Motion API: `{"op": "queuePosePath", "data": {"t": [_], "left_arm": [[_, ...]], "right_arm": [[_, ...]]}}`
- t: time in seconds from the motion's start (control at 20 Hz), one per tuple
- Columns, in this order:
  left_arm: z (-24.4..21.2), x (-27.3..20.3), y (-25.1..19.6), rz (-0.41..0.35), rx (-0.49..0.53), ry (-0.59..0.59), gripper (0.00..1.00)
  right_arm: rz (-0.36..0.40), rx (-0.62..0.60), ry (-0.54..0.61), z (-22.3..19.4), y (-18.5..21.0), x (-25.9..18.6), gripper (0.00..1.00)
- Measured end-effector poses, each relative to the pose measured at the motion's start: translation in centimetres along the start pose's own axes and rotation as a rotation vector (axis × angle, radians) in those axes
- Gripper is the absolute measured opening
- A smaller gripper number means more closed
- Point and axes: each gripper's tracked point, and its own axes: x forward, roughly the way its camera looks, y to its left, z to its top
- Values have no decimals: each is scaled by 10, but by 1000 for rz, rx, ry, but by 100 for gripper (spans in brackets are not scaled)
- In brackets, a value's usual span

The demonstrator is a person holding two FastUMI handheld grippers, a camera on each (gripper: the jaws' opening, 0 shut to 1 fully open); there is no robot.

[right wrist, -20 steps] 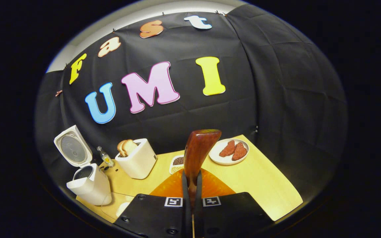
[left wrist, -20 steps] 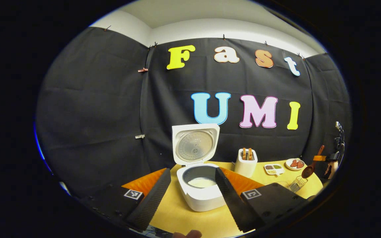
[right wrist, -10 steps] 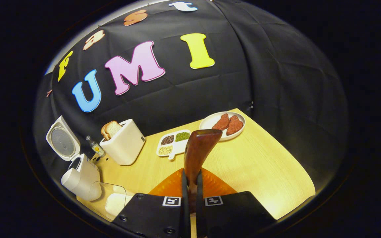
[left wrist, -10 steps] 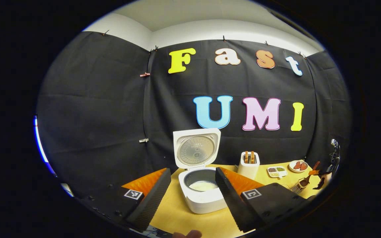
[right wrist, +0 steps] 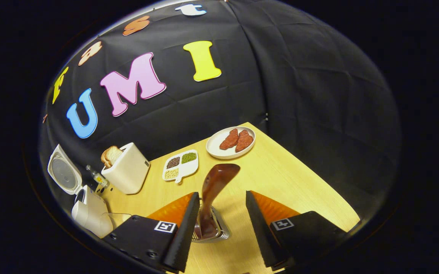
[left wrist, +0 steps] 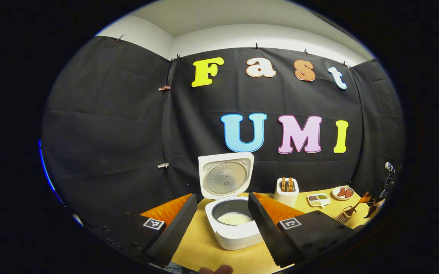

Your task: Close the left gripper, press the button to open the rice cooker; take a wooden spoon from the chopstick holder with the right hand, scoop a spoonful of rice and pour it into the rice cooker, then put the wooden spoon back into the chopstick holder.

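Wooden spoon (right wrist: 213,190) stands bowl-up in wire chopstick holder (right wrist: 211,231).

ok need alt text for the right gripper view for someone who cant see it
The right gripper is open around a wooden spoon standing in a wire chopstick holder on a yellow table. Behind sit a plate of meat, a divided dish and a toaster.

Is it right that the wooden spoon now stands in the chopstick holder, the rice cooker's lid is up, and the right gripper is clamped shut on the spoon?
Not quite. The right gripper is open: the right gripper view shows its fingers spread apart, clear of the wooden spoon. The spoon does stand in the chopstick holder, and the rice cooker has its lid up.
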Motion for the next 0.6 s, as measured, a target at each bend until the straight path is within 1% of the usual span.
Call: {"op": "queuePosePath", "data": {"t": [0.05,0.1,0.15,0.2,0.3,0.4,0.6], "left_arm": [[2,3,-1,-11,-10,-4,94],[5,7,-1,-21,-17,-7,94],[6,12,0,-29,-20,-10,94],[9,17,2,-32,-19,-16,94],[18,31,10,-18,-22,-32,94],[29,50,18,-3,-34,-50,94],[46,96,26,4,-86,-58,94]], "right_arm": [[-15,0,-8,1,-4,-8,83],[-28,0,-13,1,-7,-15,85],[-38,4,-15,0,-10,-26,92],[-45,7,-24,2,-10,-36,94],[-61,3,-37,5,-7,-59,97],[-63,-12,-83,19,4,-85,99],[-10,-77,-189,58,49,-133,99]]}}
